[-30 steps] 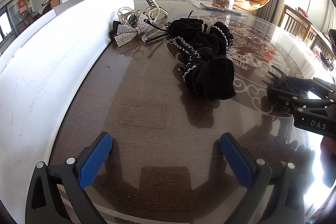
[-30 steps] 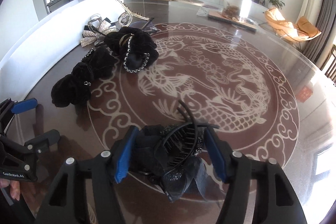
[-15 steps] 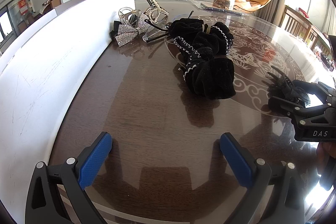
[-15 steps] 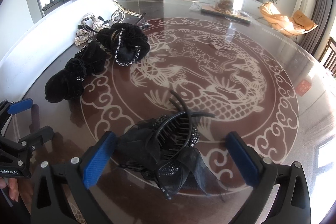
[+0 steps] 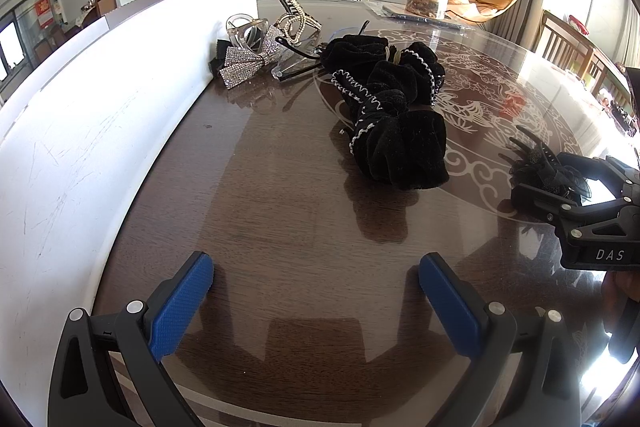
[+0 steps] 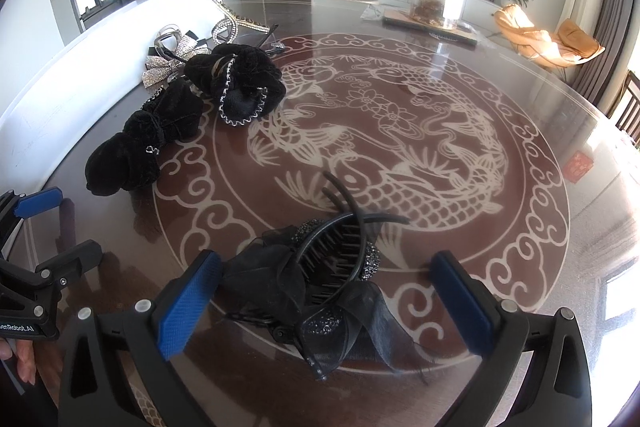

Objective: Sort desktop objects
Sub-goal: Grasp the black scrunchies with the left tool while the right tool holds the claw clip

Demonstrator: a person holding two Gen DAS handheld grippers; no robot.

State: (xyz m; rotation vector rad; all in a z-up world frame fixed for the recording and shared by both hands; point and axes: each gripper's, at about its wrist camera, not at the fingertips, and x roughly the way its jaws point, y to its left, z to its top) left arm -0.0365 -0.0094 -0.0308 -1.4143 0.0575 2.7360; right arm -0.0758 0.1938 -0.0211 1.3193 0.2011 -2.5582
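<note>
Hair clip point(image 6: 336, 267), black with gauze bows, lies on the table point(image 6: 500, 247) between the wide-spread pads of the right claw point(image 6: 326, 301), touching neither. Up and left of it sit black scrunchies point(image 6: 176, 123). The left claw point(image 5: 316, 301) gapes wide over bare wood, holding nothing.

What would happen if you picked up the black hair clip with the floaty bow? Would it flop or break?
The black hair clip would probably feel light: it is mostly thin plastic and sheer fabric. Its gauzy bow would likely droop and flutter, while the curved comb part should stay stiff. The thin teeth and long prongs look snappable, so a gentle squeeze seems wise.
</note>
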